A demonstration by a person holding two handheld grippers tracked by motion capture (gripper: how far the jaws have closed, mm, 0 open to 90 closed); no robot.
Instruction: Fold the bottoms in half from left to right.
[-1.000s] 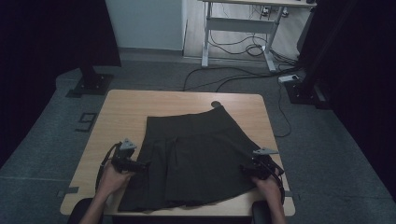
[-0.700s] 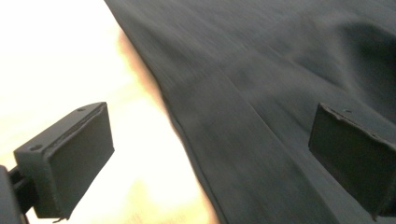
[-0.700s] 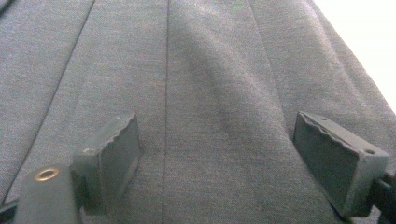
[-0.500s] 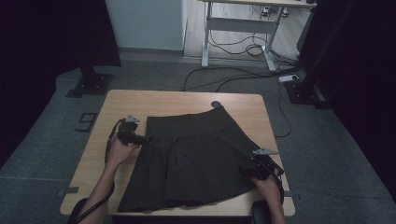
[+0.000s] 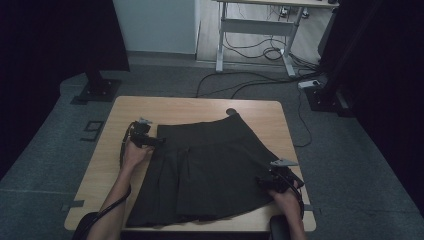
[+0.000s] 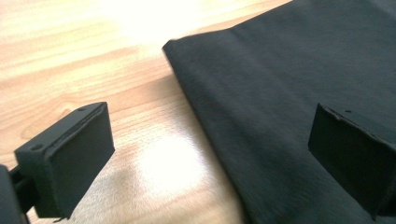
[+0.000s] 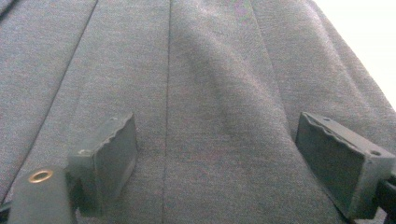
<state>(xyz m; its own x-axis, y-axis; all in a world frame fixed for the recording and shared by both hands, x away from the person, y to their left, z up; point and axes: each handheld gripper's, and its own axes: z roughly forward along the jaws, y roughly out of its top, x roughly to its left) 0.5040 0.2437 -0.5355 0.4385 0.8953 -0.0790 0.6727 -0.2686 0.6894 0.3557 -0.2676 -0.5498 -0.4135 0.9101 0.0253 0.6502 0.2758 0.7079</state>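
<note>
Dark pleated skirt (image 5: 210, 170) spread flat across the middle of the wooden table (image 5: 195, 107), waistband toward the far edge. Left gripper (image 6: 210, 154) at the skirt's far-left waistband corner, jaws wide apart, nothing held. Right gripper (image 7: 215, 163) over the skirt's near-right hem, jaws likewise spread and empty. Probably a fold coming: best to pinch the waistband corner cleanly through both layers, low to the table, without dragging

Dark, matt woven-cloth pleated skirt (image 5: 210, 165) with fine grainy weave; light wooden desk (image 6: 93, 60), smooth, slightly glossy grain; matt black jaws with ridged pads.
</note>
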